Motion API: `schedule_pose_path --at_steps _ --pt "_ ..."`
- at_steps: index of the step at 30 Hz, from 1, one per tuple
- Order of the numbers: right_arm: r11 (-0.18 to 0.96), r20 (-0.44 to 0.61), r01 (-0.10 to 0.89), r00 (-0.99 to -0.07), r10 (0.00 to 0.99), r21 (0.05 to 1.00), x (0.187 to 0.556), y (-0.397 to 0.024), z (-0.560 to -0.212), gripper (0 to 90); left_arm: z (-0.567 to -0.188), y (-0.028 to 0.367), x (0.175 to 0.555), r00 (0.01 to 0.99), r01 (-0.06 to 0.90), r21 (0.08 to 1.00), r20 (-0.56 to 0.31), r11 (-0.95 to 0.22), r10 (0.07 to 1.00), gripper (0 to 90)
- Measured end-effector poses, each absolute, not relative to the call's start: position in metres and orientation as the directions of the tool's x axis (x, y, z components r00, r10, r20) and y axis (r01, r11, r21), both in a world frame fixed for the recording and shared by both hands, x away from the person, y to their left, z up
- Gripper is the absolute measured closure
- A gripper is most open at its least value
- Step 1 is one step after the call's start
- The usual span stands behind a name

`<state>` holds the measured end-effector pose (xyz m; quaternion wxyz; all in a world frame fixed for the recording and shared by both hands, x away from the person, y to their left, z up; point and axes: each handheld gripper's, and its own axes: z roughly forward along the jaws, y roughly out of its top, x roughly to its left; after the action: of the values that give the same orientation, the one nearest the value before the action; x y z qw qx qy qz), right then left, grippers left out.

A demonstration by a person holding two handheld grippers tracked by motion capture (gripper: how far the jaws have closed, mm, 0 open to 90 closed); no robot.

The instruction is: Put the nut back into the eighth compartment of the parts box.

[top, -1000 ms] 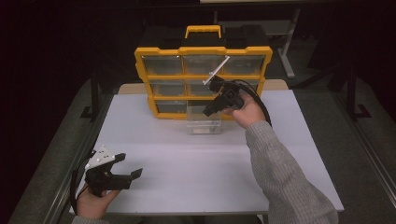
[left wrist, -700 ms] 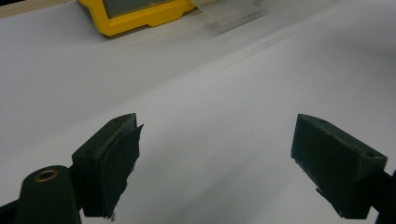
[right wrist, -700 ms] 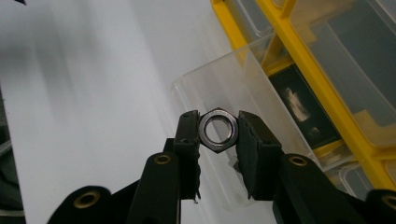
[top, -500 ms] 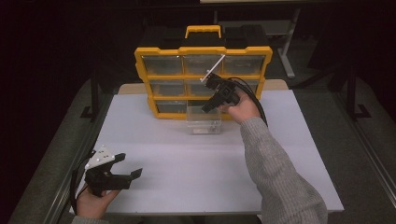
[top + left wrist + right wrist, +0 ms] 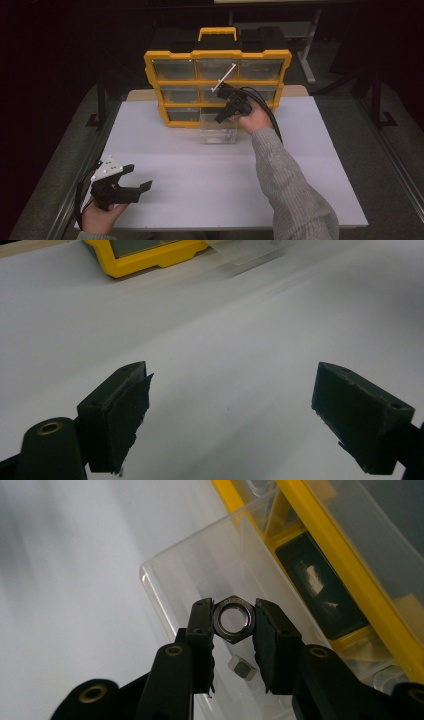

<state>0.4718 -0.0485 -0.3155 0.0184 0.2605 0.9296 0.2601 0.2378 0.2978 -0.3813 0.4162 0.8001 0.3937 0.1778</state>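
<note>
- Right gripper (image 5: 234, 622) pinching a steel hex nut (image 5: 234, 619) by its flats, both black pads pressed against it, the nut's hole facing the right gripper view's camera.
- Nut held above the open top of a clear plastic bin (image 5: 200, 570); a second, smaller nut (image 5: 242, 668) lying on the bin's floor, just below the gripped one in that view.
- In the high view, right gripper (image 5: 223, 111) at the far middle of the table, tilted down toward the clear bin (image 5: 218, 127), black cable looping back over the hand and grey sleeve (image 5: 287, 180).
- Clear bin standing on the white tabletop (image 5: 210, 170), just in front of the yellow organiser case (image 5: 218, 82), touching or nearly touching its lower edge.
- Yellow case upright at the far side, handle on top, rows of clear drawers facing near; one dark empty slot (image 5: 320, 587) showing beside the bin in the right gripper view.
- Left gripper (image 5: 131, 180) at the near left corner, held low over the tabletop, well apart from bin and case.
- Left pads spread wide, nothing between them, bare white surface underneath (image 5: 230, 390).
</note>
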Motion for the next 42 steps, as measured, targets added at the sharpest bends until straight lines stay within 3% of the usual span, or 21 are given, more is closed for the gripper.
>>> schedule_pose_path --at_steps 33,42 --pt "0.719 0.131 0.517 -0.843 0.521 0.465 0.479 -0.046 -0.343 68.9 -0.381 0.298 0.238 0.626 0.482 0.809 -0.048 -0.338 0.778 14.9" --pt "0.703 0.123 0.515 -0.84 0.529 0.491 0.475 -0.052 -0.337 63.8 -0.382 0.297 0.238 0.626 0.483 0.807 -0.048 -0.339 0.778 14.8"
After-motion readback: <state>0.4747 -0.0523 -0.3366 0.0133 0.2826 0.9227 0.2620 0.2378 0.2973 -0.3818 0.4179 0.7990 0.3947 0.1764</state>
